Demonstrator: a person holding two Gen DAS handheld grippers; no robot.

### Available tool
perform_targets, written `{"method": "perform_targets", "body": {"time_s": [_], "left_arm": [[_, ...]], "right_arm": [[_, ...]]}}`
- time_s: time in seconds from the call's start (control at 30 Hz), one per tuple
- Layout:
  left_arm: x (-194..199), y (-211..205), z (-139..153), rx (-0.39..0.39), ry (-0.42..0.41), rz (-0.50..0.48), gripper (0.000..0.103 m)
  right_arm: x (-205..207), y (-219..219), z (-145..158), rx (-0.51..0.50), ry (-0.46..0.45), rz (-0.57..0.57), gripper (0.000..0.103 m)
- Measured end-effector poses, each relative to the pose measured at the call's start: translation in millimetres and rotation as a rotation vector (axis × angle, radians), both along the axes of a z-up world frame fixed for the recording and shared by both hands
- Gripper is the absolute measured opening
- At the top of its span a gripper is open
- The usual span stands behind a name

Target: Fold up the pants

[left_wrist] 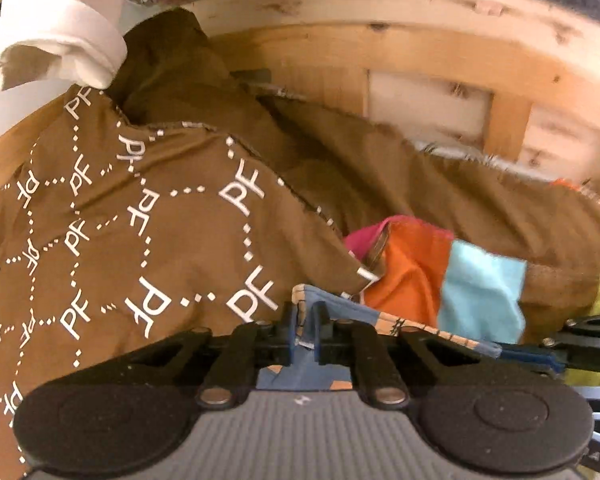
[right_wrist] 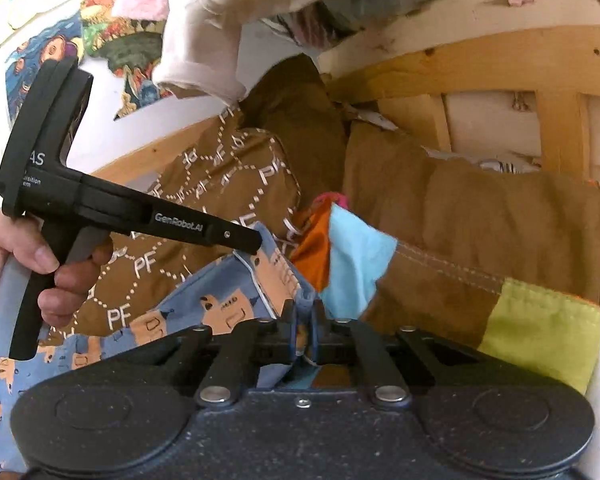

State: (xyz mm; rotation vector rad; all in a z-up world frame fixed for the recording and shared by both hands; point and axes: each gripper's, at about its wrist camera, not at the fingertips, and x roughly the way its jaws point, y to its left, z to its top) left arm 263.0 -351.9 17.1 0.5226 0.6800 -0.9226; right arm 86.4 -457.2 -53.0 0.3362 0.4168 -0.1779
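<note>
My left gripper (left_wrist: 304,330) pinches the edge of the blue cartoon-print cotton pants (right_wrist: 204,300); my right gripper (right_wrist: 304,330) clamps the same edge just beside it. Beyond lies a brown monogrammed quilt (left_wrist: 120,220). With bites this thin, a tug could pull the hem free.

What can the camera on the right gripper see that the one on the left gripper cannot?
Only the right view shows the person's hand holding the left gripper, colourful pictures on the wall, and a yellow-green patch. Only the left view shows the right gripper, at its edge. Both show blue patterned pants pinched in each gripper's fingers, a brown PF-printed cloth and a wooden frame.
</note>
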Motion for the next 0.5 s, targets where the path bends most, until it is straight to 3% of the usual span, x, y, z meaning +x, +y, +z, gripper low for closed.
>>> {"method": "perform_targets", "body": {"time_s": [0.03, 0.07, 0.13, 0.2, 0.23, 0.33, 0.37, 0.5], "left_arm": [[-2.3, 1.3, -0.5, 0.002, -0.018, 0.002, 0.024], [-4.2, 2.8, 0.6, 0.003, -0.038, 0.011, 0.045], [-5.3, 13.8, 7.2, -0.025, -0.080, 0.047, 0.064], [-7.1, 36.1, 16.2, -0.071, -0.093, 0.088, 0.066], [-9.7, 49.2, 19.7, -0.084, -0.100, 0.118, 0.070], [-24.6, 104.1, 25.7, -0.109, -0.159, 0.265, 0.088], [-35.0, 126.8, 24.0, -0.103, -0.196, 0.332, 0.092], [-79.6, 195.8, -0.7, 0.020, -0.320, 0.494, 0.094]], "right_arm": [[0.7, 0.7, -0.4, -0.012, 0.005, -0.003, 0.007], [1.0, 1.8, -0.3, -0.025, 0.007, -0.004, 0.008], [0.5, 5.2, 1.2, -0.062, 0.007, 0.002, 0.014], [-2.1, 10.6, 4.4, -0.122, -0.006, 0.000, 0.032], [-3.8, 13.7, 6.5, -0.154, -0.020, 0.005, 0.048], [-6.8, 23.6, 11.2, -0.234, -0.043, 0.020, 0.066], [-7.2, 29.6, 12.8, -0.282, -0.050, 0.029, 0.075], [-5.4, 55.2, 14.5, -0.409, -0.070, 0.110, 0.091]]}}
